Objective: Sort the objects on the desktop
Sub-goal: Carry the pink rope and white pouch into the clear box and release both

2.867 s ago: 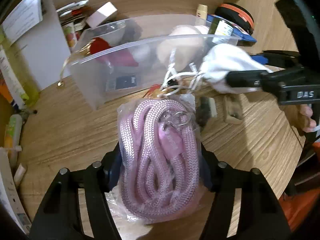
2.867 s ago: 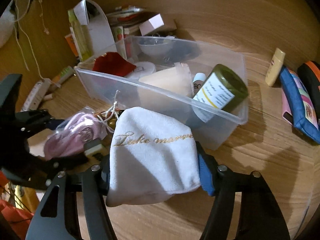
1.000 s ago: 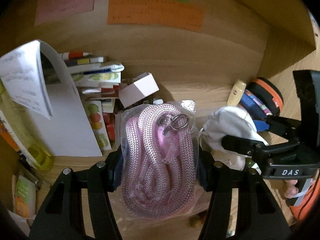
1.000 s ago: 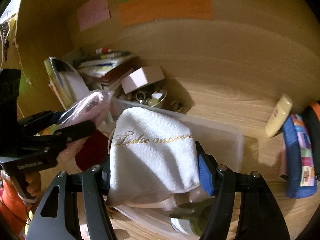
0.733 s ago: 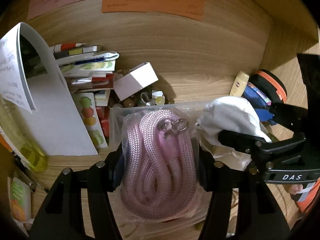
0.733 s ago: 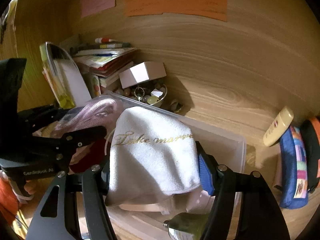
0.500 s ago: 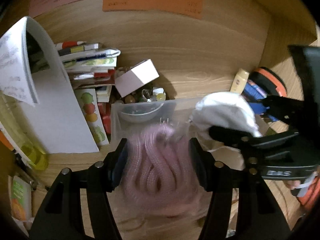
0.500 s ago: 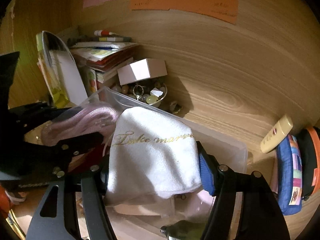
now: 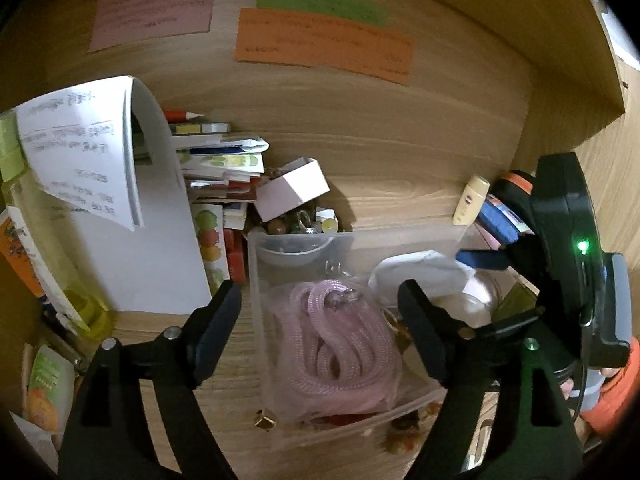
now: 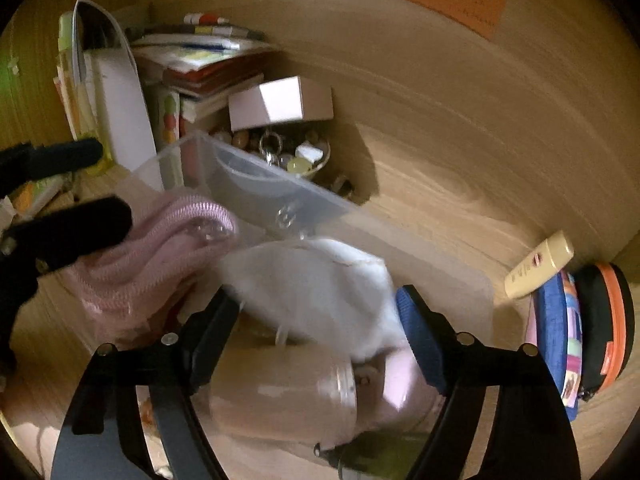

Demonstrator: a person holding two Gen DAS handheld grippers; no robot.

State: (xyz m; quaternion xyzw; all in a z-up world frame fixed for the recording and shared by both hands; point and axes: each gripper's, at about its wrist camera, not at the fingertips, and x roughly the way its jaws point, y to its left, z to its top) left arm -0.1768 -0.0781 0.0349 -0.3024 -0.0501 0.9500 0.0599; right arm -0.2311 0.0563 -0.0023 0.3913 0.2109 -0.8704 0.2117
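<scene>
You are holding the left gripper (image 9: 320,312) with its jaws spread wide, nothing between them, above the clear plastic bin (image 9: 404,236). The bagged pink rope (image 9: 340,348) is lying coiled inside the bin just below: soft, light and slippery in its film, so you are best pinching across the bundled coils, not the loose bag. Your right gripper (image 10: 320,312) is likewise standing apart, the white cloth pouch (image 10: 320,280) blurred between its fingers, apparently dropping free into the bin. It is limp; take it mid-body. Beyond, a pink box (image 9: 292,188) is leaning over a trinket bowl.
</scene>
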